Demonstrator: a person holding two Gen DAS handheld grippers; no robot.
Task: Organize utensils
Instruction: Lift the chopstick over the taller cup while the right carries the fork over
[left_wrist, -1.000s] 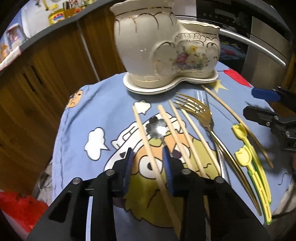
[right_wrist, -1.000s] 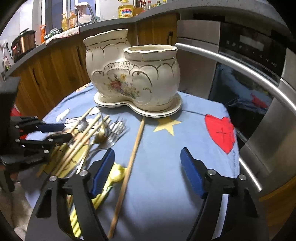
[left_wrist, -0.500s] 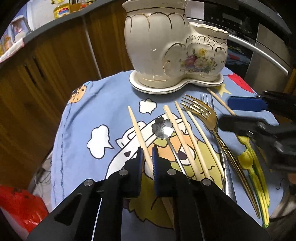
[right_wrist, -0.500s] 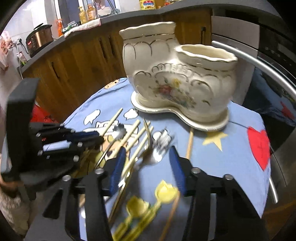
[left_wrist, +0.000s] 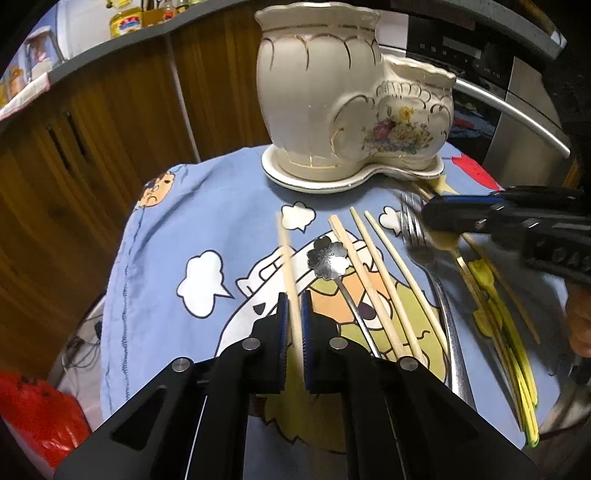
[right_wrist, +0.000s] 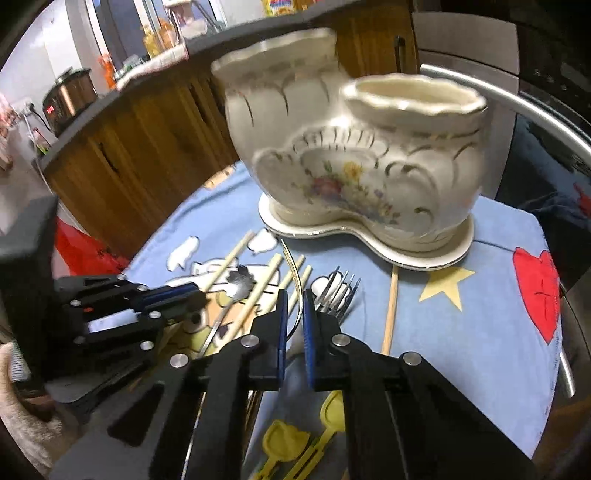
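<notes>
Likely to pivot or slide out on the way up: the chopstick (left_wrist: 286, 251) pinched at one spot only, its long end blurred and reaching toward upper centre. Nearly closed, the left tool (left_wrist: 293, 332), at bottom centre of its own view, with both blue pads pressed on that chopstick.

Much the same hazard for the right tool (right_wrist: 293, 310), drawn narrow around what appears to be the gold fork (right_wrist: 295, 280), seen edge-on as a thin curved line, so hard to judge how firm the hold is. Could twist between the pads and drop.

Just beside it, to the right: the silver fork (right_wrist: 338, 291), close enough to be dragged or knocked along. Right of the left tool: a flower spoon (left_wrist: 327, 254) and three loose chopsticks (left_wrist: 373, 266) on the cloth-covered surface (left_wrist: 166, 240), easily scattered by a low swing. At lower right, yellow spoons (left_wrist: 491, 295).

Furthest out, top centre: the ceramic holder (left_wrist: 332, 110), upright on its saucer, both openings showing nothing inside from here. Possible clash between the two tools if both head for it together, or a long end striking the rim.
</notes>
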